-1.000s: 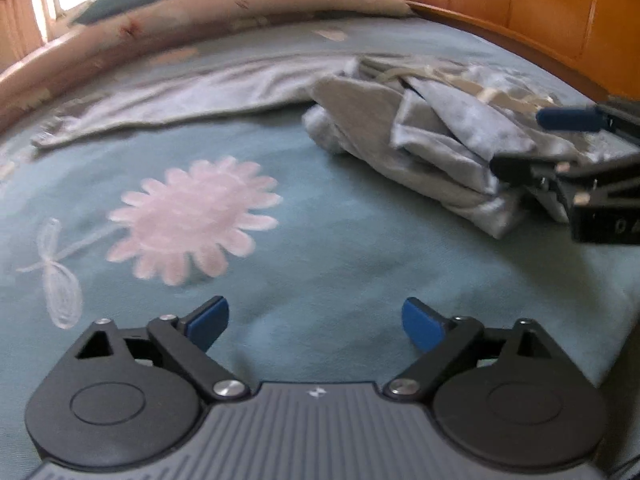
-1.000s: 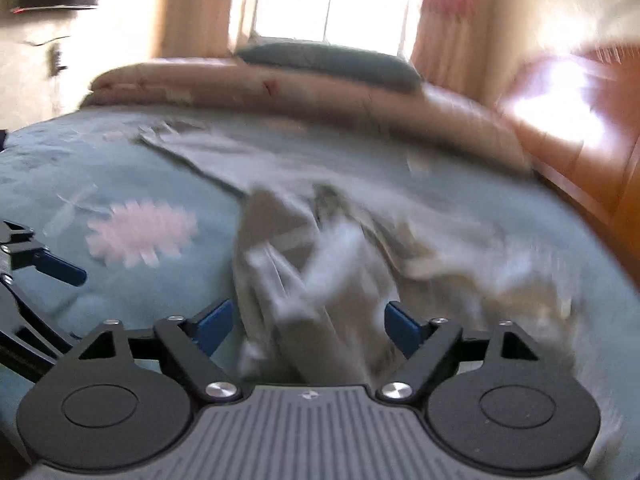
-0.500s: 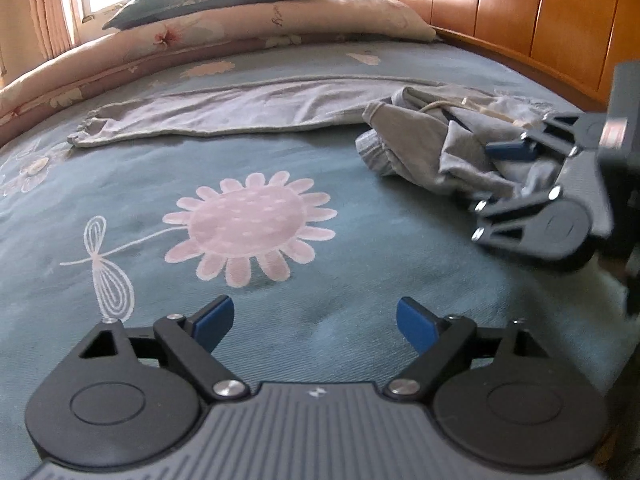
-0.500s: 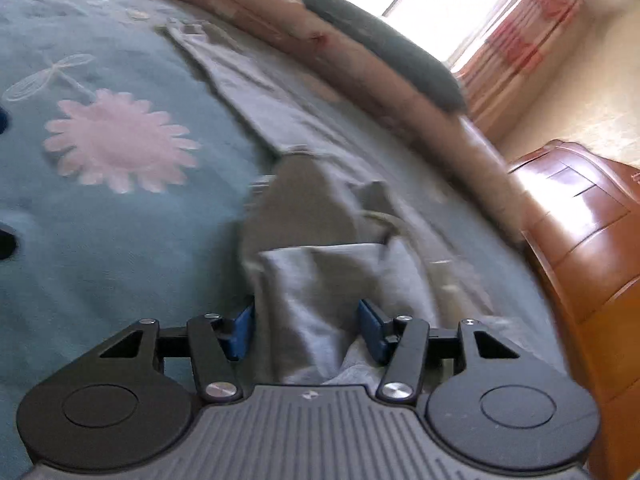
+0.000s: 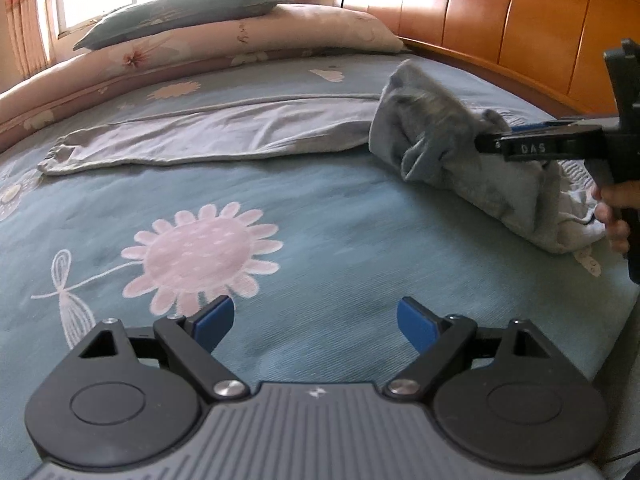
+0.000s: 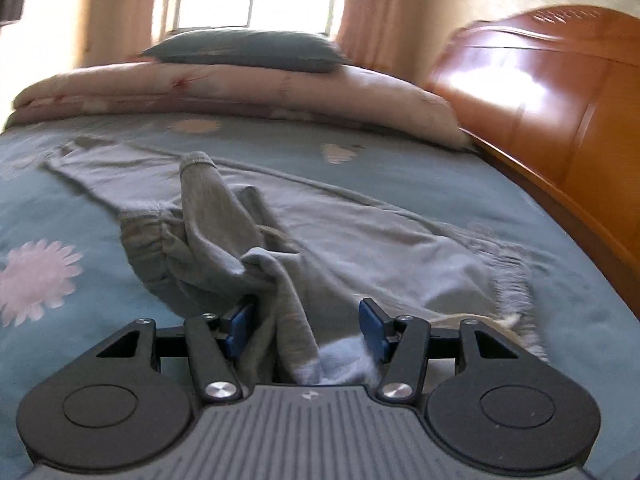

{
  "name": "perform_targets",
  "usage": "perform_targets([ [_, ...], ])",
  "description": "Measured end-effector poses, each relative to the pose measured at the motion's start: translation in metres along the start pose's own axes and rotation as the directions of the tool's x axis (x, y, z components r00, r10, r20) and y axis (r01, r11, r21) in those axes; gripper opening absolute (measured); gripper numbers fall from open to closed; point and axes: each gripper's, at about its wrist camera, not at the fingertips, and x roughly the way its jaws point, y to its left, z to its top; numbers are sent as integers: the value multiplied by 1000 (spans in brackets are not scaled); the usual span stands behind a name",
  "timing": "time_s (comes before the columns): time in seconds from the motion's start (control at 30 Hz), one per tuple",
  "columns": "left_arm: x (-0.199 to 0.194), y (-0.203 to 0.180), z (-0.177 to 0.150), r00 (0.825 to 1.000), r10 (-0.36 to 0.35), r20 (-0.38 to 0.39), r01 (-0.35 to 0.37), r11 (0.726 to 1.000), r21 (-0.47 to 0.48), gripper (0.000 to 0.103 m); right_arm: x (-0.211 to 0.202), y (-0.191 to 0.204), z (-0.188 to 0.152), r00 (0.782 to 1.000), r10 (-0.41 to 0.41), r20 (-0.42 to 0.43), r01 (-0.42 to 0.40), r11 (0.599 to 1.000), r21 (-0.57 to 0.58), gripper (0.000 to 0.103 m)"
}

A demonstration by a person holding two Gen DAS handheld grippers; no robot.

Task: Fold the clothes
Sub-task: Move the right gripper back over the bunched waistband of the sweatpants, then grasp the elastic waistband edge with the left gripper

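Observation:
Grey trousers point(image 5: 224, 132) lie on the blue flowered bedspread point(image 5: 340, 216), one leg stretched flat toward the left. The rest is a bunch point(image 5: 432, 128) raised at the right, where my right gripper point(image 5: 486, 136) comes in from the side. In the right wrist view the right gripper point(image 6: 307, 326) is shut part-way on a thick fold of the trousers point(image 6: 224, 216), which fills the gap between its blue pads. A cuffed leg end point(image 6: 196, 160) stands up ahead of it. My left gripper point(image 5: 314, 320) is open, low over bare bedspread, apart from the cloth.
A pink quilt roll point(image 5: 240, 44) with a dark pillow point(image 5: 188, 8) lies across the far end of the bed. A wooden headboard point(image 5: 500, 20) runs along the right. A hand point(image 5: 612, 216) grips the right tool's handle. A pink flower print point(image 5: 200, 252) is near the left gripper.
The right gripper's jaws narrowed around the trousers and lifted the bunch, which now stands higher. The left gripper drew back and stayed open.

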Motion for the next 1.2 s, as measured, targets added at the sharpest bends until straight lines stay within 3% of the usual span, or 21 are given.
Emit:
perform_targets([
  [0.33,17,-34,31,996,-76,40,73,996,58,88,4,-62,-22,996,-87,-24,90,979,180,64],
  [0.43,22,-49,44,992,-106,64,100,991,94,86,-8,-77,-31,999,-43,28,35,971,236,64],
  [0.67,51,-76,84,976,-203,84,194,976,100,57,-14,-106,-48,998,16,59,-34,947,320,65],
  [0.83,79,-82,108,961,-262,93,260,965,33,56,-10,-115,-59,997,40,62,-59,937,344,66],
  [1.2,124,-83,129,935,-331,125,335,942,-16,55,6,-119,-74,994,98,56,-111,926,360,71],
])
